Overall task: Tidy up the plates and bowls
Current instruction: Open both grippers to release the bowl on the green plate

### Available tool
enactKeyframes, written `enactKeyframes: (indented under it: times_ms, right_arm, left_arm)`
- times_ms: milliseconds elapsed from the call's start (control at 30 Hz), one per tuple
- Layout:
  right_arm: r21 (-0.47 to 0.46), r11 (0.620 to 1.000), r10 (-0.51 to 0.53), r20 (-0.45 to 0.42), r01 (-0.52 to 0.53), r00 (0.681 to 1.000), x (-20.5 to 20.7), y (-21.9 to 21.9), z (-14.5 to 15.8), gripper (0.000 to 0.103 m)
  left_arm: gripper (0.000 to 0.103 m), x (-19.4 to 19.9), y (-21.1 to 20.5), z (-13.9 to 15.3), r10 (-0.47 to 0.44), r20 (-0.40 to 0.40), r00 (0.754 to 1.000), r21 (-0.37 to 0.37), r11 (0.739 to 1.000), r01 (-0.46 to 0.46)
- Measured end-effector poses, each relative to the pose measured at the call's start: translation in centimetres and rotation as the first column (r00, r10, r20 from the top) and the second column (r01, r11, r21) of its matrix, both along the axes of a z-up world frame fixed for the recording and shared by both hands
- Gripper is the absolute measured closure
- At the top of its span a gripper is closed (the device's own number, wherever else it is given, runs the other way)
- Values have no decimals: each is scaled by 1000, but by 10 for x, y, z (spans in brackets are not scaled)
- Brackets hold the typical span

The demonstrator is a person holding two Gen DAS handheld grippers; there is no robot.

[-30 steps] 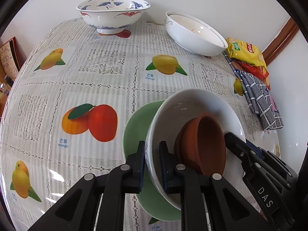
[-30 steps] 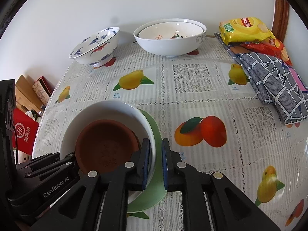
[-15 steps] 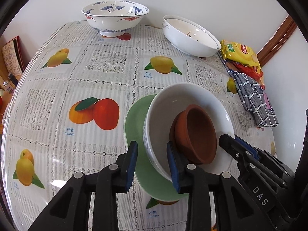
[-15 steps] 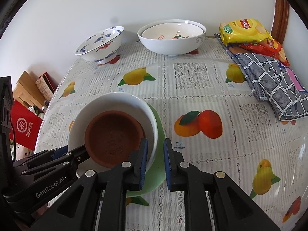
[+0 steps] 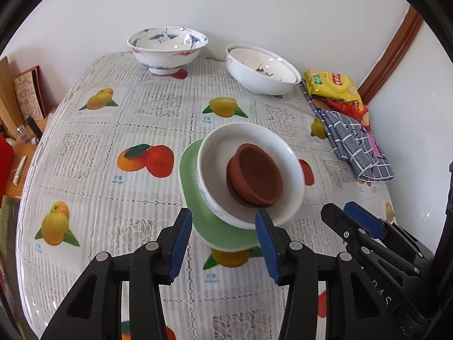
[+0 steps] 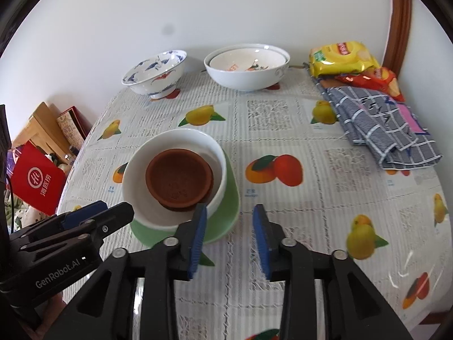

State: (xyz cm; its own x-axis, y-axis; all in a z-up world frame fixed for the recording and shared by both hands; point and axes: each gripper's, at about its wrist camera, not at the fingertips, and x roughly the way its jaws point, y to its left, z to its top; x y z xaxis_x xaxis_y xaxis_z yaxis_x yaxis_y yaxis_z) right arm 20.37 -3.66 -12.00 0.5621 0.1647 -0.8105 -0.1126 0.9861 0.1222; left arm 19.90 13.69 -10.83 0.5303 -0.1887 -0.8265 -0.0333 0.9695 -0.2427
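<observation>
The white bowl (image 5: 249,170) nests on the green plate (image 5: 223,232), saving bench space; left tongs (image 5: 223,243) and right tongs (image 6: 229,238) are opening, empty.

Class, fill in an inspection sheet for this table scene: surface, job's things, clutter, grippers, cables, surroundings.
Surface: fruit-print tablecloth.
Job's things: brown dish nested in white bowl on green plate; blue-patterned bowl and two nested white bowls at the far edge.
Clutter: snack packets, checked cloth.
Grippers: left gripper and right gripper opening, pads off the stack.
Cables: a thin dark one, left edge of the right view.
Surroundings: white wall, wooden door frame, red bag, boxes.
</observation>
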Motion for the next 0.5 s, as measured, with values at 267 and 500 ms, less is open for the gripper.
enactKeyframes:
  times_ms: [267,500]
  right_arm:
    - [-25,999,-44,81,47,996,-46,-28,37,58]
    - [-37,994,-98,151,105,984,-92,-60,62,27]
  left_arm:
    - [38,-49,-28,39,-19,109,994,71,997,11]
    - [17,-90,-49,61,-4,185,983,86,996,-13]
